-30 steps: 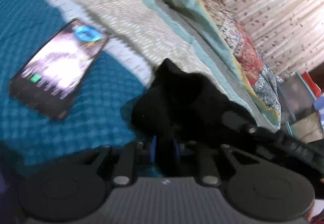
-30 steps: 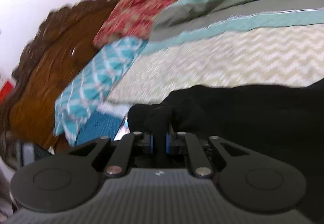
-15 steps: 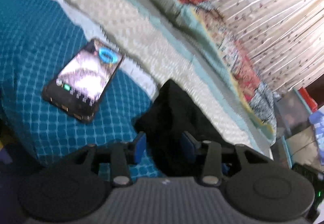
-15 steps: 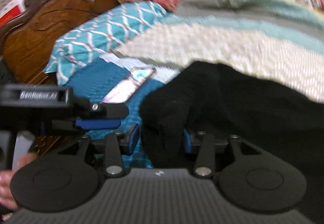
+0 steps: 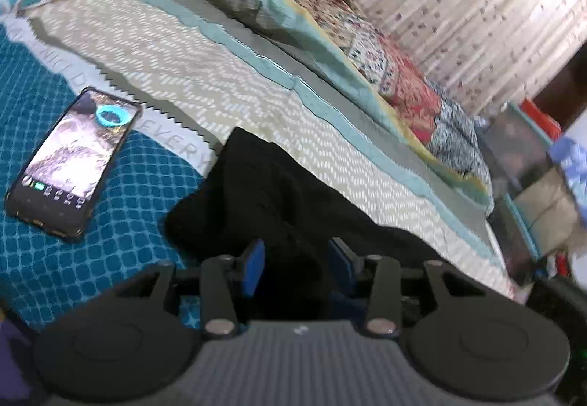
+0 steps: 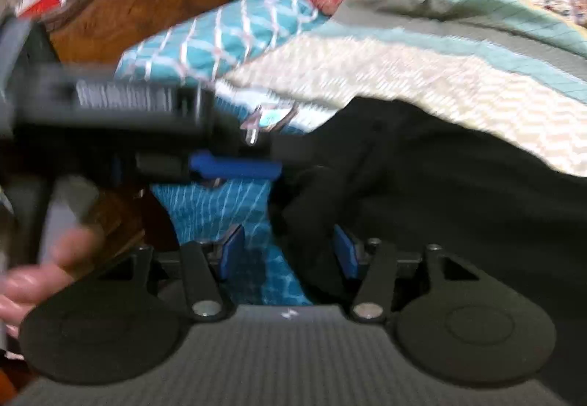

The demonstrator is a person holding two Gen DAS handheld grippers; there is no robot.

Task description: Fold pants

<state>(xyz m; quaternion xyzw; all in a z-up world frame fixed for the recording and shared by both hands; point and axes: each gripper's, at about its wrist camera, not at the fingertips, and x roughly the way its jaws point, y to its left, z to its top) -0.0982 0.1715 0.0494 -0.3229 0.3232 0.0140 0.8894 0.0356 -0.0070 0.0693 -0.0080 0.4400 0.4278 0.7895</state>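
Both tools angled down over black pants (image 5: 293,193): left tool (image 5: 297,264) parted, right tool (image 6: 288,253) opening, cloth between.

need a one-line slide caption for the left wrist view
Left gripper open over a fold of black fabric pants on a teal patterned bedspread, a lit black smartphone lying beside them.

The black pants (image 5: 293,208) run under the left gripper (image 5: 297,263), their near end hidden. Motion blur smears the printed label on that gripper seen beside the pants.

Phone (image 5: 73,160) left of pants (image 5: 279,200)
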